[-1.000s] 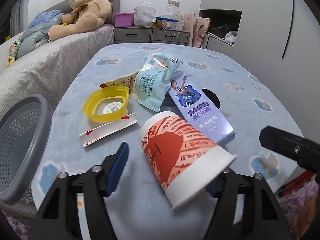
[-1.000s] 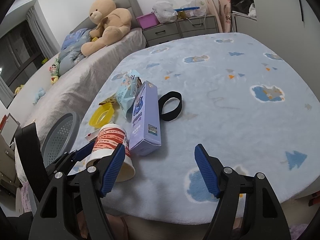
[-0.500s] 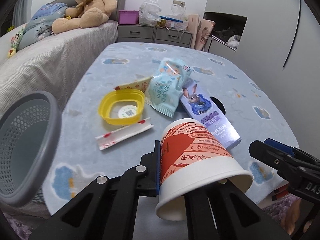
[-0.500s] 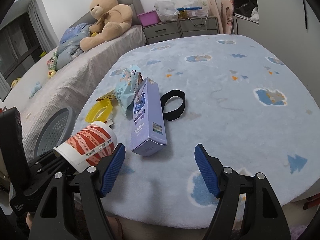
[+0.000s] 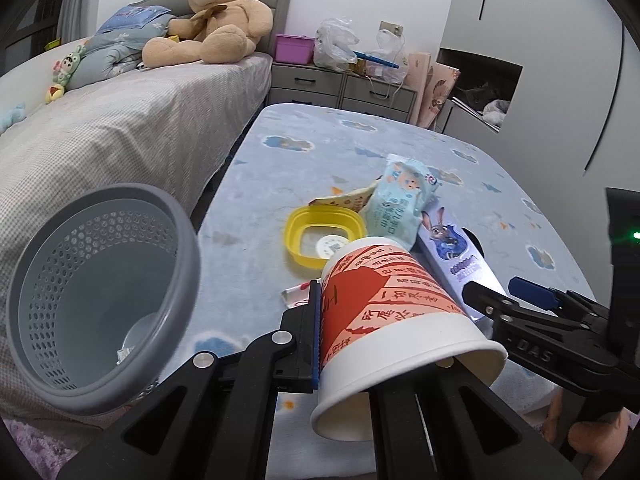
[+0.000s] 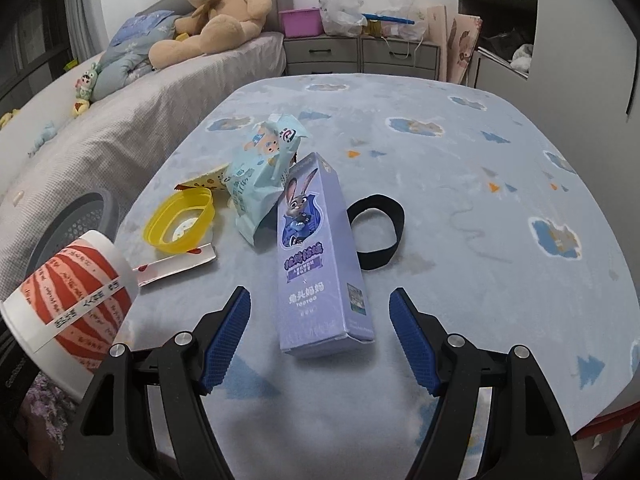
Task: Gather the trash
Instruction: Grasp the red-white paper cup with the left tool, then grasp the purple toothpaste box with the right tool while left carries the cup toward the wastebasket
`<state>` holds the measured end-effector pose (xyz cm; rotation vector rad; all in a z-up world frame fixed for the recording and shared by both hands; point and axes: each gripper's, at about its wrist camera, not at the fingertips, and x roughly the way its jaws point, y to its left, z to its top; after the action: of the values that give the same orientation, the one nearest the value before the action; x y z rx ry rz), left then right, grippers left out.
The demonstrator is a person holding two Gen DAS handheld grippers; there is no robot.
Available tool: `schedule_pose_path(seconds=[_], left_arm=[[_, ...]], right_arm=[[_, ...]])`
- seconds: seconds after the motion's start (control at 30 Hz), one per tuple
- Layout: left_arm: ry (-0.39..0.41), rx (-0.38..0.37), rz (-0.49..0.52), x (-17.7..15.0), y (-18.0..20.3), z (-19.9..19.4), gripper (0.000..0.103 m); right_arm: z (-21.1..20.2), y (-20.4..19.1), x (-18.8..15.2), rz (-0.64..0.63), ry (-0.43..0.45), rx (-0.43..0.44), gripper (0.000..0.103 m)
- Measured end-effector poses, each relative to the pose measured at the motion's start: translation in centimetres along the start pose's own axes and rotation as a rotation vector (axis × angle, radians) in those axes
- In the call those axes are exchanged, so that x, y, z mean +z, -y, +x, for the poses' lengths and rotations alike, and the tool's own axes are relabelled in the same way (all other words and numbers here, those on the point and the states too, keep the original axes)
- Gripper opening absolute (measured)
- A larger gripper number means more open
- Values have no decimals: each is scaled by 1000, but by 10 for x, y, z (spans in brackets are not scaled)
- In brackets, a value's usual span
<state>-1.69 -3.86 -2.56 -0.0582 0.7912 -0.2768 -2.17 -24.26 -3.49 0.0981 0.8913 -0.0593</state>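
My left gripper (image 5: 384, 344) is shut on a red-and-white paper cup (image 5: 396, 312) and holds it lifted off the table, just right of the grey mesh bin (image 5: 96, 296). The cup also shows at the left of the right wrist view (image 6: 76, 300). My right gripper (image 6: 320, 336) is open and empty, with the near end of a purple rabbit box (image 6: 316, 256) between its fingertips. On the table lie a yellow plastic lid (image 6: 180, 220), a light blue snack bag (image 6: 260, 176), a red-and-white wrapper strip (image 6: 176, 268) and a yellow wrapper (image 6: 204, 180).
A black elastic band (image 6: 376, 236) lies right of the purple box. The table has a blue cloud-pattern cloth (image 6: 480, 200). A bed with a teddy bear (image 5: 212, 28) stands to the left. Grey drawers (image 5: 340, 84) with bags stand behind. The bin holds some scraps at its bottom.
My left gripper closed on the cup, lifted it off the table and moved left toward the bin. My right gripper moved over the purple box and stayed open.
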Motion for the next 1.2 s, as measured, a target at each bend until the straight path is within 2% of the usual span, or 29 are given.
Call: schedule_pose_path(seconds=[0.13,0.23,0.27,0.3,0.67,0.9,1.2], left_arm=[[2,10,-16,-1,-9,-2,4],[1,17,-23,-2,-14,-4,4],[1,20,-24,-2,-16,-4,4],[1,23,-25,-3,-16,-4,4],[1,34,-32,-3,-20,-3,4],[7,44,-33,-3,-24,-7,4],[24,66,-54,-2,-38,-17,4]], right_arm=[[19,-13,4,-42,-18,-67,69],[29,-19,3,-64,-34,-107,60],[30,-19,3,-67,-33,-116,53],[30,-19,2,-69,-32,-117,51],[-7,6,-3,26,58,-62,50],[-36,21,-1,85,116,-40,46],[-55,20,-6,99,138,-7,42]])
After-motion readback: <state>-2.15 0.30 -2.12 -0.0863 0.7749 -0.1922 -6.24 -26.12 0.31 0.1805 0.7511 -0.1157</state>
